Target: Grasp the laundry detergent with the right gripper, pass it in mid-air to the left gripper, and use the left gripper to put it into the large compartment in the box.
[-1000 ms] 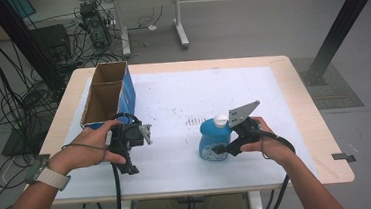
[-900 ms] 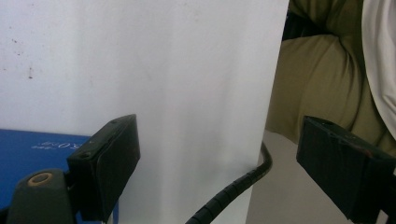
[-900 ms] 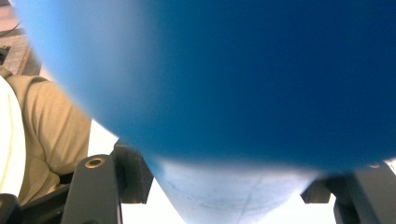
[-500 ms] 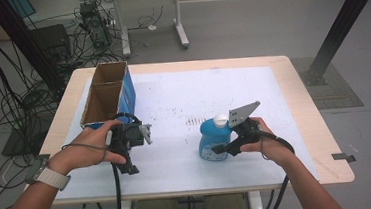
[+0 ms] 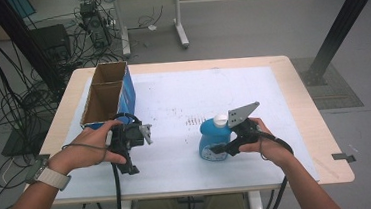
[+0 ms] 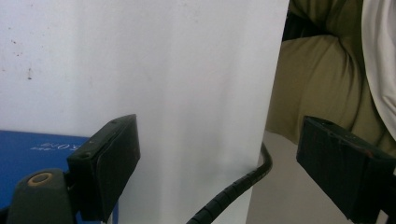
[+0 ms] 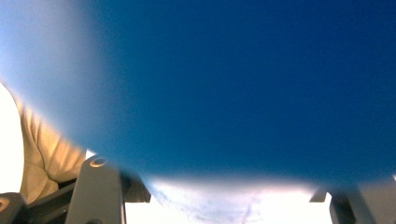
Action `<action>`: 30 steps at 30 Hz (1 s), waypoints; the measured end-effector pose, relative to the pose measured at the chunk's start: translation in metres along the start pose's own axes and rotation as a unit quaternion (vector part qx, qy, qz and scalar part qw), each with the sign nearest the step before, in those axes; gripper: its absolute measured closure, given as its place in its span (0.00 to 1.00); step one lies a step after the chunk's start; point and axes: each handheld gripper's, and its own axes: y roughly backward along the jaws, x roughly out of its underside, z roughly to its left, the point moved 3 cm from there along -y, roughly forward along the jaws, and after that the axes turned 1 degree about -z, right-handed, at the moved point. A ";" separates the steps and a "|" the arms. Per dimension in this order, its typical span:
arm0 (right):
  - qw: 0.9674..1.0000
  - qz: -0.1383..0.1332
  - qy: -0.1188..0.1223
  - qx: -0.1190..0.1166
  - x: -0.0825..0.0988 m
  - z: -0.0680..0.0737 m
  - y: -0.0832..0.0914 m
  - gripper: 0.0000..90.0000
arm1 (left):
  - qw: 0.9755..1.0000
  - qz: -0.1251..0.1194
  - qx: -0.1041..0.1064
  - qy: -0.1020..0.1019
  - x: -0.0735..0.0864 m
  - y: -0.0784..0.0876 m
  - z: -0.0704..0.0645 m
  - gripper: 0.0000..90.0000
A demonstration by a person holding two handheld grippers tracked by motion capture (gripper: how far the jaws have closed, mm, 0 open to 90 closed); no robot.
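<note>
Lately the right gripper (image 5: 225,148) has been drawing its jaws in on the blue bottle (image 5: 211,139), which sits between them near the front edge of the table (image 5: 300,93); in the right gripper view the blue body (image 7: 224,84) crowds right up to the camera, though whether the pads already press it I cannot tell; neither hand has shifted from a second ago, so this reads as the grasp being set before a lift; the left gripper (image 5: 135,136) waits beside it with jaws wide and nothing between them, only the white sheet (image 6: 154,70) below. Further back, the open cardboard box (image 5: 106,94) with its blue side stands at the left of the sheet, well apart from the bottle; beyond lie grey floor, tangled cables (image 5: 18,105) and another table's legs (image 5: 180,27).
</note>
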 end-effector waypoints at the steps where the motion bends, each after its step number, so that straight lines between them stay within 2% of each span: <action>1: 1.000 0.000 0.000 0.000 0.000 0.000 0.000 0.41 | 1.000 0.000 0.000 0.000 0.000 0.000 0.000 0.15; 18: 1.000 -0.015 -0.006 0.001 0.002 -0.001 -0.001 0.44 | 1.000 -0.001 0.000 0.001 0.000 0.000 0.000 0.15; 30: 1.000 -0.014 0.004 0.003 0.002 -0.001 -0.001 0.46 | 1.000 -0.004 0.000 0.002 0.000 -0.001 0.000 0.15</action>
